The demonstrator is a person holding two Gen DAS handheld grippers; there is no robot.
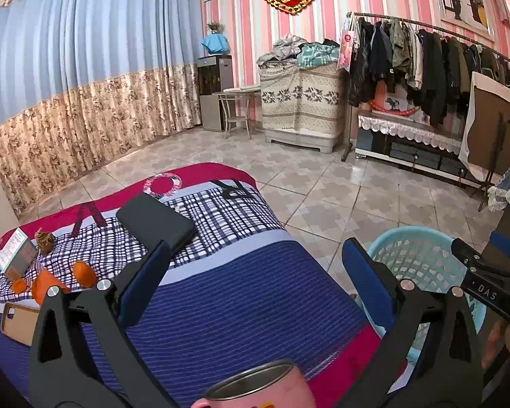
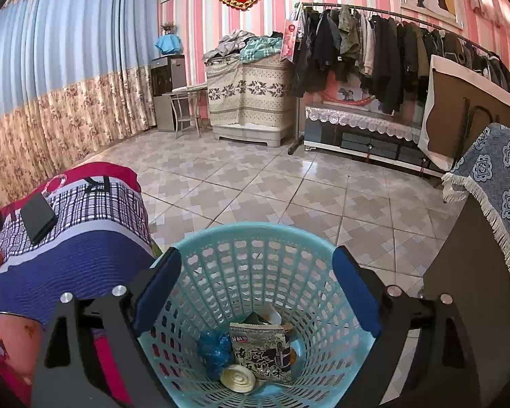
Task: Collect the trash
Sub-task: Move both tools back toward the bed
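My left gripper (image 1: 255,251) stands open above a table covered in blue and checked cloth (image 1: 238,292), nothing between its fingers. Orange peel pieces (image 1: 47,282) and a brown crumpled scrap (image 1: 45,240) lie at the cloth's left end, beyond the left finger. My right gripper (image 2: 256,255) is open over the light blue plastic basket (image 2: 255,238), jaws wide and empty. In the basket lie a printed snack packet (image 2: 260,350), a crumpled blue bag (image 2: 214,350) and a round white lid (image 2: 238,377). The left wrist view shows the basket (image 1: 414,258) right of the table, with the right gripper (image 1: 486,272) above it.
On the cloth lie a black case (image 1: 156,224), a small box (image 1: 15,255) and a phone in a tan cover (image 1: 17,319). A pink metal mug (image 1: 255,387) sits below the left gripper. A cloth-draped cabinet (image 2: 493,238) stands right of the basket. Tiled floor (image 2: 289,183) lies beyond.
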